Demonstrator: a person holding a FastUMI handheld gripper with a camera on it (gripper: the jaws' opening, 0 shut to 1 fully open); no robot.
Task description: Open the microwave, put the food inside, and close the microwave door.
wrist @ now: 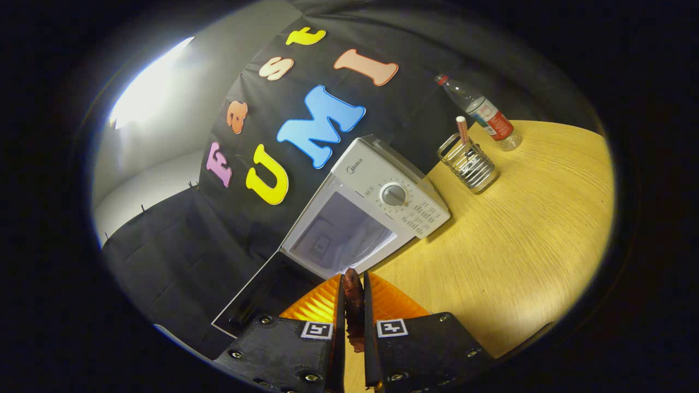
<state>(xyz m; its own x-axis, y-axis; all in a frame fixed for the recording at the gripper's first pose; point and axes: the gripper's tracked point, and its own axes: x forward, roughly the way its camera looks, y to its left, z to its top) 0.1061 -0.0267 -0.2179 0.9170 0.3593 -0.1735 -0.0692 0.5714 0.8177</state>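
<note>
- Now the gripper [354, 289] has its two fingers almost together, and they press on a thin dark red bit of food [354, 314] held between them
- An orange plate [322, 305] with ridges sits right under the fingers, and I cannot tell if the fingers pinch the plate rim too
- The microwave [382, 185] stands just beyond the fingers on the yellow table [524, 240], and the whole scene looks tilted
- Its door [256, 300] hangs open to the left, so the white inside is bare and ready
- I think the opening part is done and the food is on its way in
- The food could slip out, since the hold is on a thin edge and a tilt would let it slide
- The plate could bump the low front edge of the microwave if it goes in too low
- The open door is near on the left, so a swing that way could knock it
- A wire cup [469, 164] with a straw and a bottle [480, 112] stand far off on the right, well apart from the path
</note>
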